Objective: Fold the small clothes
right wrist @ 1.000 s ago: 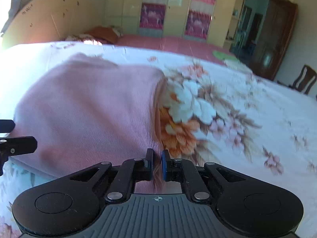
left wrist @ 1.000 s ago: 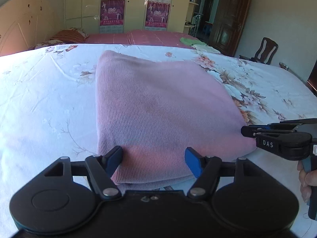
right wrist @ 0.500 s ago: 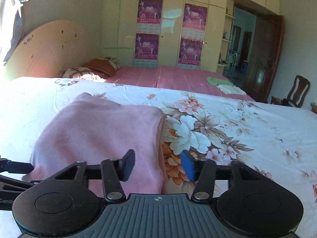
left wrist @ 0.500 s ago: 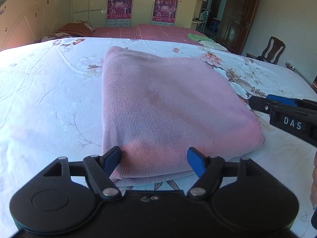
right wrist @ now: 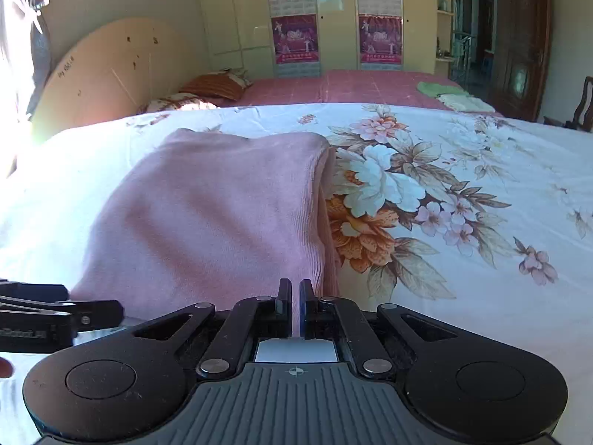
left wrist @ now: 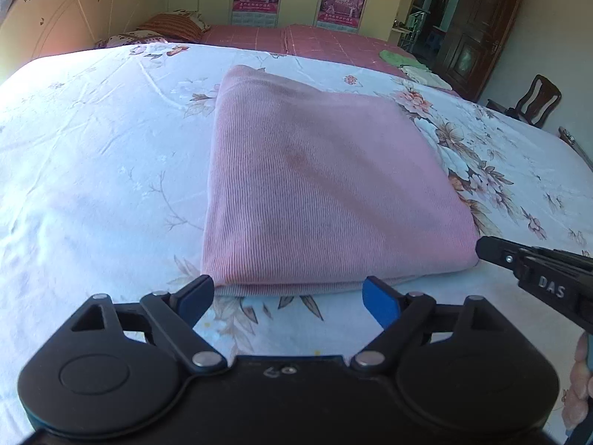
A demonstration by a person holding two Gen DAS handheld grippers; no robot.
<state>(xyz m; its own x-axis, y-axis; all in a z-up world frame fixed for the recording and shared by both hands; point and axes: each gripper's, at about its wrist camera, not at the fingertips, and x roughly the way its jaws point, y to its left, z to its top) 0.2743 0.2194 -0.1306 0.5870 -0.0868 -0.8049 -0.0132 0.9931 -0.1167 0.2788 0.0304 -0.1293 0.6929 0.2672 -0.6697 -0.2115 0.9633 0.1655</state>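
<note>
Here the folded pink garment (left wrist: 326, 189) lies flat on the floral bedsheet (left wrist: 92, 155), a neat, roughly square stack with its layered edges showing along the near side. The left gripper (left wrist: 289, 296) hangs just short of that near edge, its blue-padded fingers (left wrist: 380, 302) spread wide and still widening; nothing sits between them but a strip of bedsheet, and the pads touch no cloth. The garment's near edge runs just ahead of both fingertips, from slightly past the left one to beyond the right one.

In the right wrist view the same garment (right wrist: 207, 218) stretches away ahead and to the left of the right gripper (right wrist: 295, 293), whose jaws are drawn together with only a thin slit between the pads. The garment's right-hand fold runs straight ahead of those closed tips; whether any cloth is caught in the slit cannot be told, though pale bedsheet shows through the gap lower down. To the right of the tool a large printed bouquet of white and orange flowers (right wrist: 374, 204) spreads over the sheet, just beside the garment's folded edge.

Each tool shows in the other's view: the right gripper (left wrist: 481, 250) comes in from the right, its tip near the garment's near right corner, and the left gripper's arm (right wrist: 59, 319) pokes in low at the left. Part of a hand (left wrist: 580, 385) shows at the right edge of the left wrist view. Far ahead lie a red-covered bed (right wrist: 352, 87) and two small folded clothes (right wrist: 450, 94) on it.
</note>
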